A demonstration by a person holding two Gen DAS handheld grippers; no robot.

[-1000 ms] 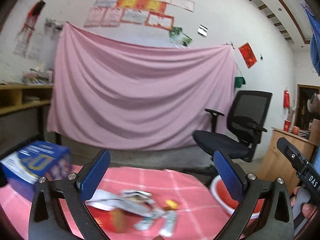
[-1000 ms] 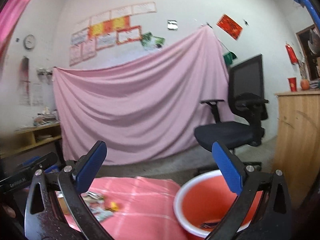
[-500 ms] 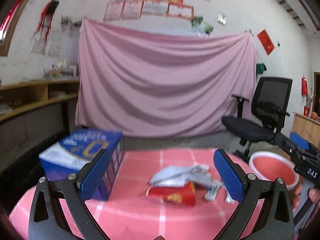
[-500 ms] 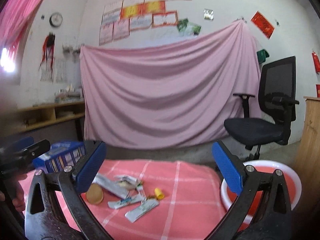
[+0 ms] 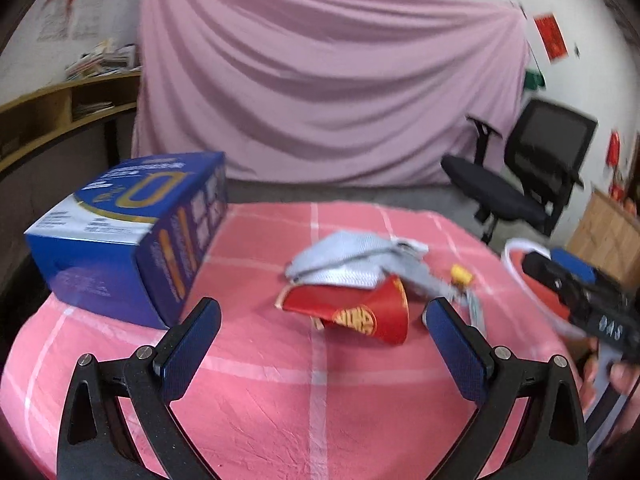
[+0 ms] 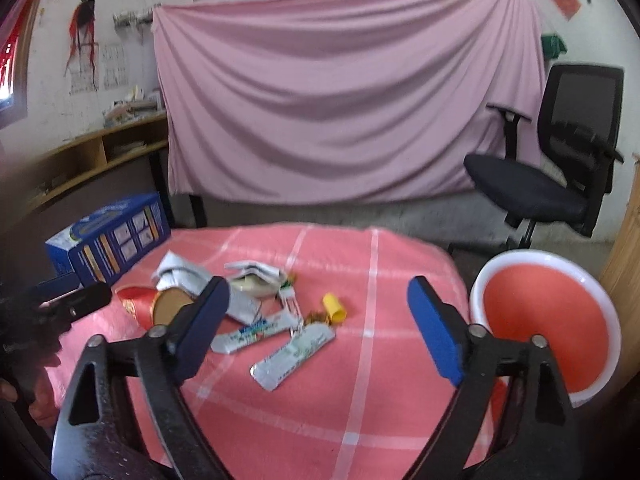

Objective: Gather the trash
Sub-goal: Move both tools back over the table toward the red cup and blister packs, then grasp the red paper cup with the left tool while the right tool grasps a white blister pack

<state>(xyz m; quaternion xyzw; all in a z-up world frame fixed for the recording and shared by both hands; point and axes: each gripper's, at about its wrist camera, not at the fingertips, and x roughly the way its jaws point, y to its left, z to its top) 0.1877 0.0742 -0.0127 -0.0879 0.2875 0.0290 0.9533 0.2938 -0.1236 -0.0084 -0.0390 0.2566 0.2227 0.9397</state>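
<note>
Trash lies in the middle of the pink checked tablecloth (image 5: 280, 400): a red paper cup on its side (image 5: 360, 314), crumpled grey-white wrappers (image 5: 352, 258), a small yellow cap (image 6: 334, 308) and flat sachets (image 6: 298, 354). My left gripper (image 5: 320, 344) is open and empty, just short of the red cup. My right gripper (image 6: 318, 320) is open and empty above the sachets. The red cup also shows in the right wrist view (image 6: 154, 304). A red basin with a white rim (image 6: 548, 328) stands at the table's right edge.
A blue carton (image 5: 128, 232) stands at the table's left. A black office chair (image 6: 560, 176) stands behind on the right, before a pink hanging sheet (image 6: 340, 100). Wooden shelves (image 5: 60, 112) run along the left wall. A wooden cabinet (image 5: 604, 236) stands right of the basin.
Both grippers have tilted down and moved closer over the table; the trash and basin now appear larger and lower in view. Both stay open.
</note>
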